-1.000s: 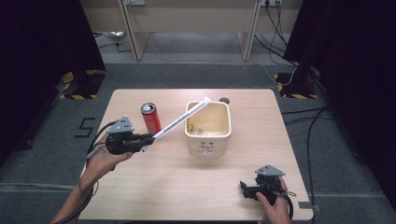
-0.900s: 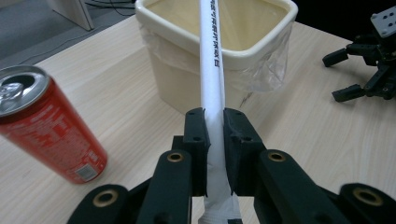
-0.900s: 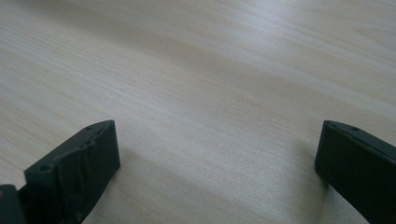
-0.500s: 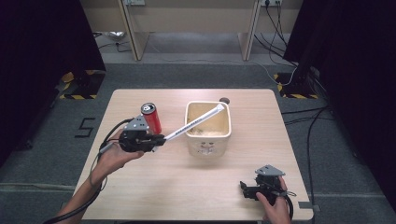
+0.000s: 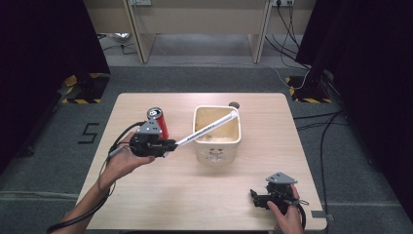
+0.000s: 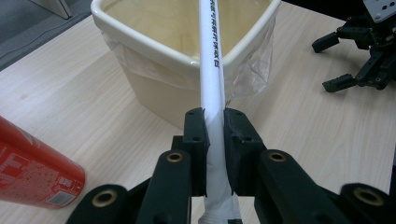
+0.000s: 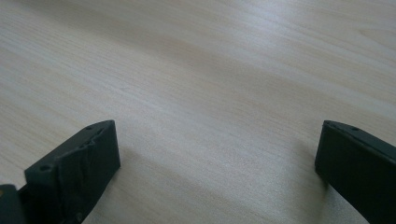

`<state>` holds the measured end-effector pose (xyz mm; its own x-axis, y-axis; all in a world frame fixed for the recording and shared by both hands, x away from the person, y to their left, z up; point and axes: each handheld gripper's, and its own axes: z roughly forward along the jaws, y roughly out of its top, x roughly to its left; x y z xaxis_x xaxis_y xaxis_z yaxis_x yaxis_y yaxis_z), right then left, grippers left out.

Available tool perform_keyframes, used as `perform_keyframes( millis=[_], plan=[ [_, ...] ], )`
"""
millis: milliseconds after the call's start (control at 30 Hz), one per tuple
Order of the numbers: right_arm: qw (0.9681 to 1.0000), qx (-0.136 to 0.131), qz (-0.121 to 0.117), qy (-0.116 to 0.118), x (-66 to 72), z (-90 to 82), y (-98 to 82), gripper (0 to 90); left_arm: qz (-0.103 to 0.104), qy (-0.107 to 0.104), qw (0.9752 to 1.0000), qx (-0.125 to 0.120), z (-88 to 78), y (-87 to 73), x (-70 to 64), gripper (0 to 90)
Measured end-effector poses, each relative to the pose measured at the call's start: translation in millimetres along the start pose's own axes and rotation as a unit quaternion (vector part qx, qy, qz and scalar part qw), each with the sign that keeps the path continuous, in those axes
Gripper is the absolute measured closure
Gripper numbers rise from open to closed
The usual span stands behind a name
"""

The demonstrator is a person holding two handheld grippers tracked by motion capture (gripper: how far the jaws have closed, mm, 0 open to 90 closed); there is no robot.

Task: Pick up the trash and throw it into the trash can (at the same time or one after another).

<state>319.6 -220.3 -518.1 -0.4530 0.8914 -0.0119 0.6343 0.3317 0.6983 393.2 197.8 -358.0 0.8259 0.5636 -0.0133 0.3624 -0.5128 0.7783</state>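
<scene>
counts: 1 white tube (image 5: 207, 129), 1 red can (image 5: 159, 122), 1 cream bin (image 5: 217, 139), 2 grippers
L gripper (image 5: 168, 145): held off the table (image 5: 185, 195) just in front of can, jaws pinching tube's near end
tube: slants up over bin, far end above its far rim
R gripper (image 5: 254, 198): low on table, front-right, jaws spread wide, nothing between
bin: clear liner, contents can't tell
can: upright, left of bin

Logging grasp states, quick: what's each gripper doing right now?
Left gripper: closed on the white tube, which reaches over the cream bin.
Right gripper: open, empty, low over the table.
</scene>
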Motion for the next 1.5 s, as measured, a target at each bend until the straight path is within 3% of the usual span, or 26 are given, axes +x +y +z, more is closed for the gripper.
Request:
perform_keyframes(
  millis=[133,300,367,400,500,667,867,1033,1267,1500],
  plan=[
    [1.0000,0.000,-0.001,0.002,0.0,-0.1,0.0,0.2,0.000,0.002,1.0000,0.002,0.9,1.5,-1.0,79.4],
    [1.0000,0.000,-0.001,0.002,0.1,-0.1,0.0,0.2,-0.002,0.003,0.9998,-0.018,-0.5,6.9,-2.4,74.1],
    [1.0000,0.000,-0.002,0.002,0.0,-0.1,0.0,0.2,0.001,0.001,0.9996,-0.027,-0.9,10.2,-5.1,65.6],
    [1.0000,0.000,-0.001,0.002,0.0,-0.1,0.0,0.3,-0.001,0.006,0.9995,-0.031,-0.9,11.7,-6.5,65.6],
    [1.0000,0.000,-0.001,0.002,0.1,-0.2,0.0,0.3,-0.012,0.012,0.9990,-0.042,-2.3,14.5,-9.8,47.7],
    [1.0000,0.000,-0.003,0.002,0.1,-0.2,-0.1,0.3,-0.030,0.019,0.9980,-0.053,-7.9,11.8,-10.8,35.6],
    [1.0000,-0.001,-0.002,0.003,0.3,-0.2,-0.2,0.3,-0.041,0.034,0.9969,-0.058,-17.0,-1.7,-3.1,31.6],
    [1.0000,-0.001,-0.003,0.003,0.2,-0.1,-0.2,0.2,-0.067,0.049,0.9949,-0.058,-20.4,-20.1,8.6,30.5],
    [1.0000,0.000,-0.003,0.003,0.4,-0.3,-0.1,0.3,-0.089,0.068,0.9925,-0.050,-12.7,-41.8,19.4,25.2],
    [1.0000,0.001,-0.003,0.004,0.3,-0.4,-0.1,0.2,-0.120,0.099,0.9866,-0.048,-1.3,-58.7,33.0,17.1]
  ],
)
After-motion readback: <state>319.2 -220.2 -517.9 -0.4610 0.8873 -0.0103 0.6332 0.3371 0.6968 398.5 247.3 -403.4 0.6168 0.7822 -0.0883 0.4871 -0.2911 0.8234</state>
